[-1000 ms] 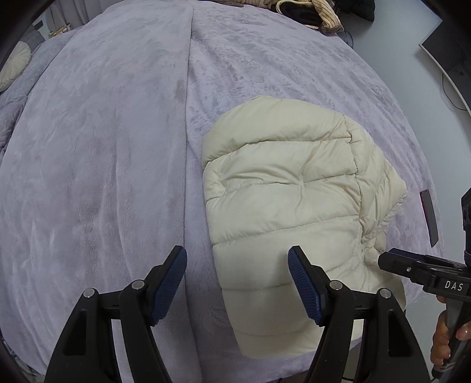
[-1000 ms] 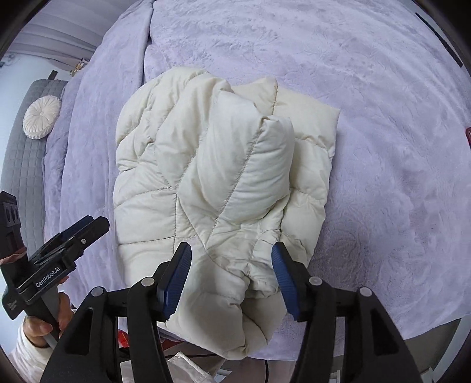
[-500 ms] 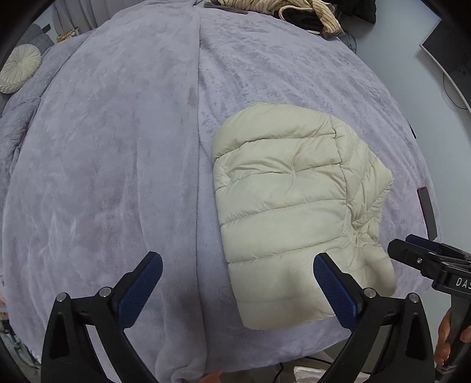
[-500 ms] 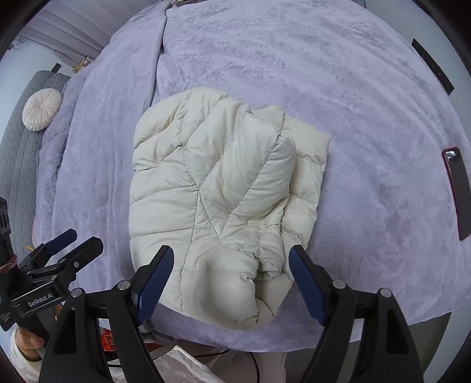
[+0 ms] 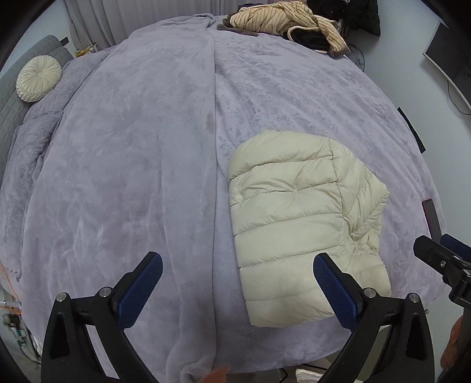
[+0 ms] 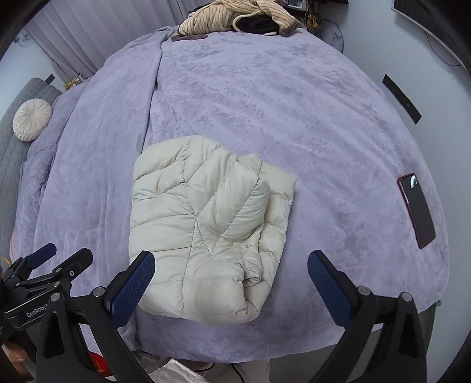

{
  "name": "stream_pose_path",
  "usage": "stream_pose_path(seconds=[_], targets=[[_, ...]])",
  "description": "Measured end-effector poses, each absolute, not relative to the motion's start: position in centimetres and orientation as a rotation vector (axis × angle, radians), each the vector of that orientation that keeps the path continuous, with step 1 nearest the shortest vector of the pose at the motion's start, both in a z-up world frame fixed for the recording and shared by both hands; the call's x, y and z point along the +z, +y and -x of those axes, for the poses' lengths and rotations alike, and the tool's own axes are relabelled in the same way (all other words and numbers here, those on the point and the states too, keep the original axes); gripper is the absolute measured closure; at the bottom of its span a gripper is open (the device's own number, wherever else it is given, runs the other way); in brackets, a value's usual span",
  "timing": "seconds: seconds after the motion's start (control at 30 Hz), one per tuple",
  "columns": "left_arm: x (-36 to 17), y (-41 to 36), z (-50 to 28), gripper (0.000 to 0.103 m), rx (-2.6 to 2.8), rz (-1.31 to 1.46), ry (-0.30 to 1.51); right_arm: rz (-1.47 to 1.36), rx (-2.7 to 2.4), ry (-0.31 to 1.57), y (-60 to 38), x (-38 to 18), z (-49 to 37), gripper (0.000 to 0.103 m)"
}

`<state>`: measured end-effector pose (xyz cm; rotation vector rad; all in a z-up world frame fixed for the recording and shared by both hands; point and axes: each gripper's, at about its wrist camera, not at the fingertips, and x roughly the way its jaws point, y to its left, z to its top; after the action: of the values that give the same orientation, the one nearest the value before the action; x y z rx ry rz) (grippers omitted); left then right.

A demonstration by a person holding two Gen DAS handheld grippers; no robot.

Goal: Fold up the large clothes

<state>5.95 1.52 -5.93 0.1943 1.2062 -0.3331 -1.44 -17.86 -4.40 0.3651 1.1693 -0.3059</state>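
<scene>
A cream quilted puffer jacket lies folded into a compact bundle near the front edge of a lilac bed cover. It also shows in the right wrist view, a sleeve folded on top. My left gripper is open and empty, raised above the bed, left of the jacket. My right gripper is open and empty, raised above the jacket's near edge. Each gripper shows at the edge of the other's view, the right one and the left one.
A phone in a red case lies on the cover to the right. A striped garment pile sits at the far edge. A round cream cushion rests on a grey headboard at far left. Black tape strip on the cover.
Both grippers have opened wider and pulled back up from the jacket. The jacket lies where it was, folded on the bed.
</scene>
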Motion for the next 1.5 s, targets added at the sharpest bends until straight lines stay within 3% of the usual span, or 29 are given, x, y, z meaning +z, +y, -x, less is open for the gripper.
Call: stream_pose_path(seconds=[0.47,1.5], targets=[[-3.0,2.3,-3.7,0.0,-0.301,-0.187,1.183,-0.358,-0.313,1.139,-16.1,-1.3,2.6,0.0],[-2.2,2.5,-3.2,0.0,-0.291,-0.188,1.176,-0.278,-0.367,1.101,-15.1,1.2,3.2,0.0]])
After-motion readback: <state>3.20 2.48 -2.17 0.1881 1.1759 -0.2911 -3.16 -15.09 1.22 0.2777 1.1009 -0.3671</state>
